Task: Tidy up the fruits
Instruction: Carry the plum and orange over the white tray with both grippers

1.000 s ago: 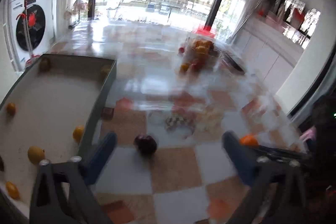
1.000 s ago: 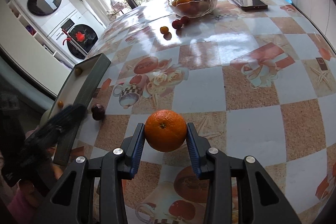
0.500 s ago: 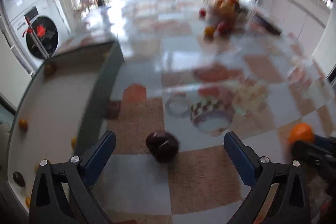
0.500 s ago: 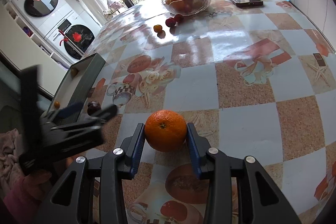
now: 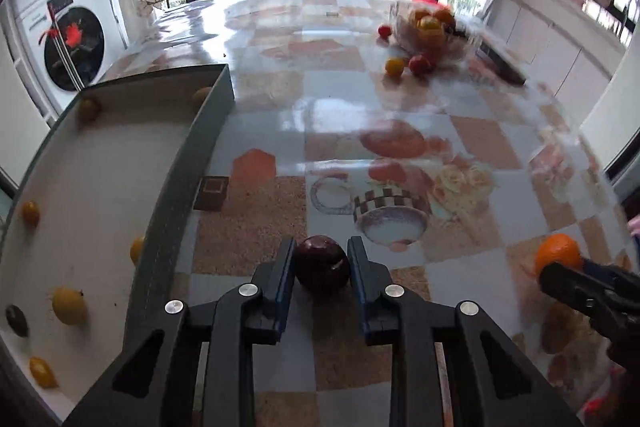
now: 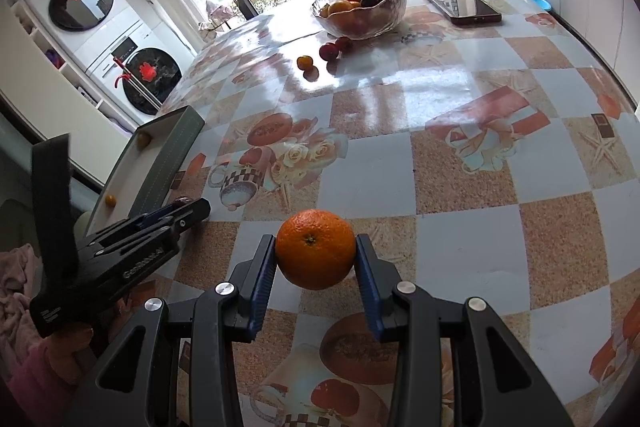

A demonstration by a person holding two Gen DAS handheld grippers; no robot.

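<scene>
A: Count them for me. What was on the table?

B: Two big pieces in play. A dark red plum sat on the tablecloth between the left gripper's blue pads, both pads pressed against it, so clamped on the plum. An orange was pinched in the right gripper, just above the cloth.

A: And the loose ones?

B: Three beside the glass bowl: two small red fruits touching each other and one small yellow-orange fruit a little apart, nearer the camera.

A: Anything in the way?

B: The grey tray's wall ran just left of the plum. A dark phone lay right of the bowl, well clear. Washing machines stood beyond the table's edge.

A: What did the containers hold?

B: The bowl held oranges and one dark fruit; I couldn't count them exactly. In the tray, the left wrist view showed eight small fruits scattered along the walls, seven yellow-to-orange and one dark.
</scene>
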